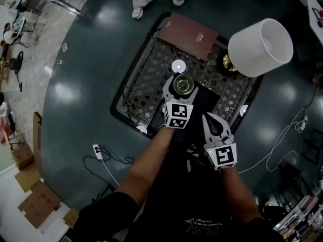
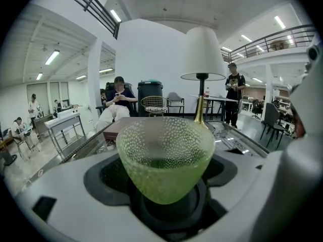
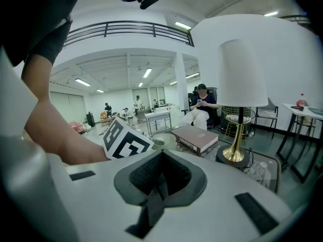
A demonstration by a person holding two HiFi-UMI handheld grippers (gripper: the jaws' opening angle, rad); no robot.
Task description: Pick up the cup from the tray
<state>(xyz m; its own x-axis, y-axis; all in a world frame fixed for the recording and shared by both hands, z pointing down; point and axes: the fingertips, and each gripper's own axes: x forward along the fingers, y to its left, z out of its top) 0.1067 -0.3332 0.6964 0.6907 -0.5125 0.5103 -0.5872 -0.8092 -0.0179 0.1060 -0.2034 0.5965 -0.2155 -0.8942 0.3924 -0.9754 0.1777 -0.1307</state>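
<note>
A green, bubble-textured glass cup (image 2: 165, 158) sits between the jaws of my left gripper (image 1: 182, 80), which is shut on it. In the head view the cup (image 1: 183, 84) is over the far edge of a black tray (image 1: 208, 98) on the lattice-topped glass table (image 1: 146, 79). Whether the cup still touches the tray cannot be told. My right gripper (image 1: 208, 117) is nearer to me and to the right, over the tray's near side. Its jaws are shut together (image 3: 159, 183) and hold nothing.
A brown book (image 1: 187, 35) lies at the table's far edge and a white round coaster (image 1: 178, 66) just beyond the cup. A brass lamp with a white shade (image 1: 260, 46) stands at the far right. A power strip (image 1: 98, 151) and cables lie on the floor.
</note>
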